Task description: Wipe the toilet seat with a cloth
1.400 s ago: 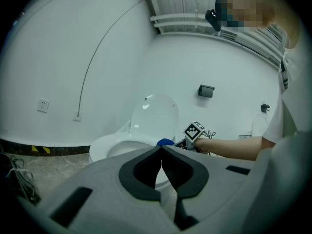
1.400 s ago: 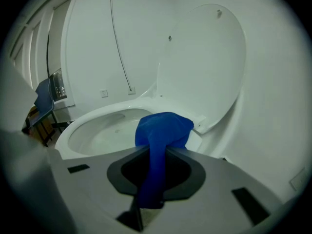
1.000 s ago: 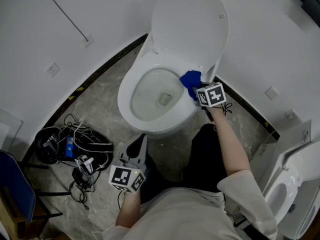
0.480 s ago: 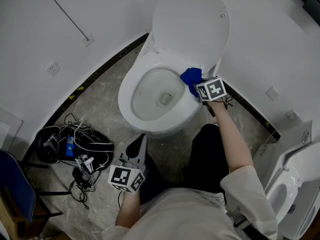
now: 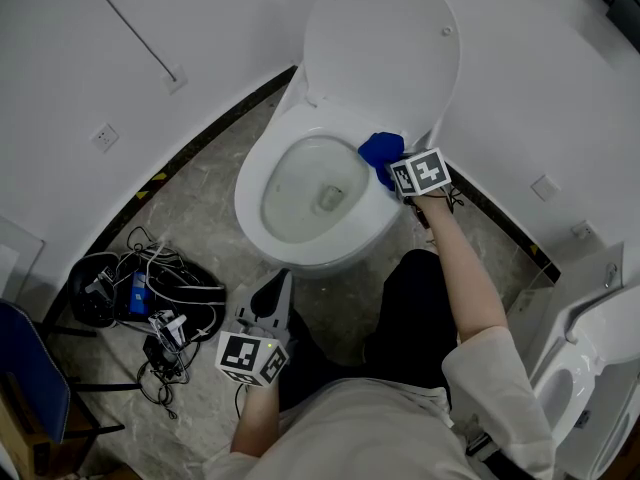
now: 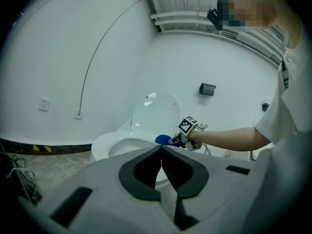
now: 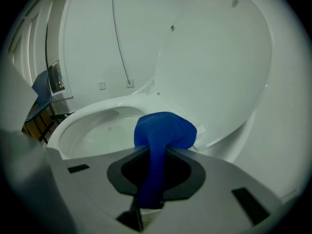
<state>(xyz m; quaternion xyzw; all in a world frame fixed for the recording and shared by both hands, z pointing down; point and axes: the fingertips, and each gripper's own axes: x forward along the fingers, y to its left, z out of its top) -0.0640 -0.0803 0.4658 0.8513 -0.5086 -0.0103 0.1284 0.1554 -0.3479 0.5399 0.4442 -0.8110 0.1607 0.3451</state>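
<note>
A white toilet stands with its lid [image 5: 385,43] raised and its seat [image 5: 300,238] down around the bowl. A blue cloth [image 5: 381,154] [image 7: 165,130] is bunched on the seat's right rear part, near the hinge. My right gripper [image 5: 394,174] [image 7: 157,150] is shut on the blue cloth and presses it against the seat. My left gripper [image 5: 277,290] [image 6: 161,149] hangs low in front of the toilet, shut and holding nothing, its jaws meeting at the tips. In the left gripper view the blue cloth [image 6: 163,140] and the right gripper [image 6: 181,137] show beyond the jaws.
A tangle of black cables and devices [image 5: 150,298] lies on the floor at the left. A blue chair [image 5: 25,378] stands at the far left edge. A second toilet [image 5: 590,368] sits at the right, behind a partition. Curved white walls close in behind.
My right gripper has slid the blue cloth a little farther back along the seat's right side toward the hinge. The left gripper has stayed put.
</note>
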